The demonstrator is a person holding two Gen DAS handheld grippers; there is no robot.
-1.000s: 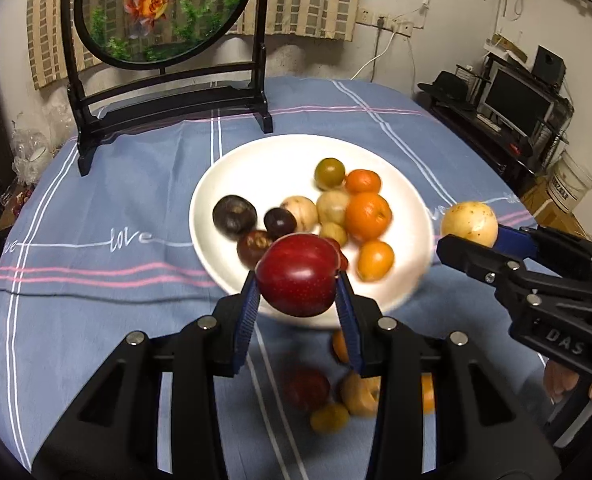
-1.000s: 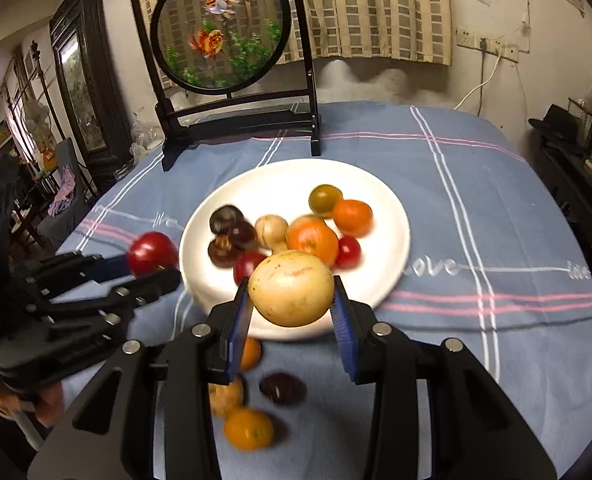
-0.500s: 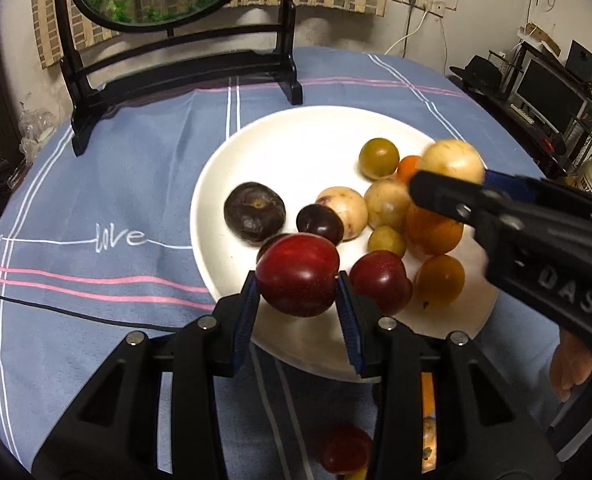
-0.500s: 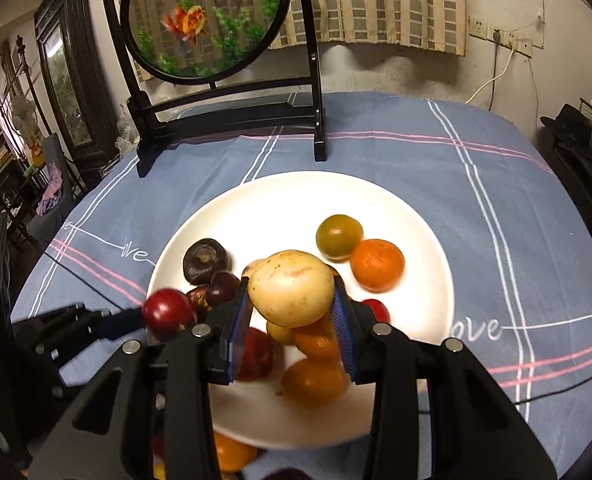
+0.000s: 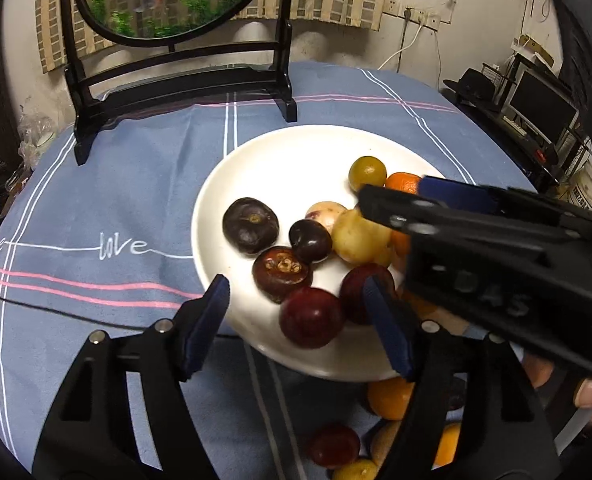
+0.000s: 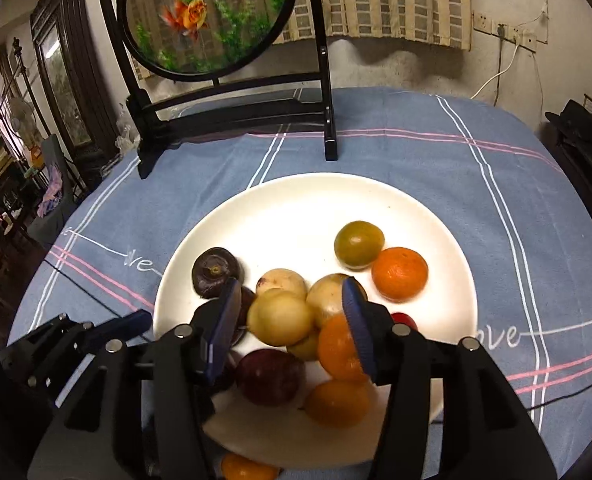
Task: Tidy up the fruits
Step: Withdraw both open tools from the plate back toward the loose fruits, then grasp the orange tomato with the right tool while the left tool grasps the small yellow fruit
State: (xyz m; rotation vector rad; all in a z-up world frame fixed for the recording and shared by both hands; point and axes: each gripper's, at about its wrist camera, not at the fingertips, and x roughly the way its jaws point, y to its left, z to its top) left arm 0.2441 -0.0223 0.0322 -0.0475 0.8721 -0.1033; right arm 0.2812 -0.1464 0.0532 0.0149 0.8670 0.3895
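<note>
A white plate holds several fruits: dark purple, orange, yellow and red. My left gripper is over the plate's near rim and its jaws are opening. A red fruit lies on the plate between them, clear of both pads. My right gripper hangs over the pile with its jaws opening too. A yellow fruit rests on the other fruits between its pads, touched by neither. In the left wrist view the right gripper reaches in from the right above the yellow fruit.
Several loose fruits lie on the blue striped tablecloth just in front of the plate. A round fish-painted screen on a black stand stands at the back. A desk with a monitor is off the table's right side.
Both grippers moved forward over the plate, then opened. The red fruit and the yellow fruit left the pads and now rest on the plate.
</note>
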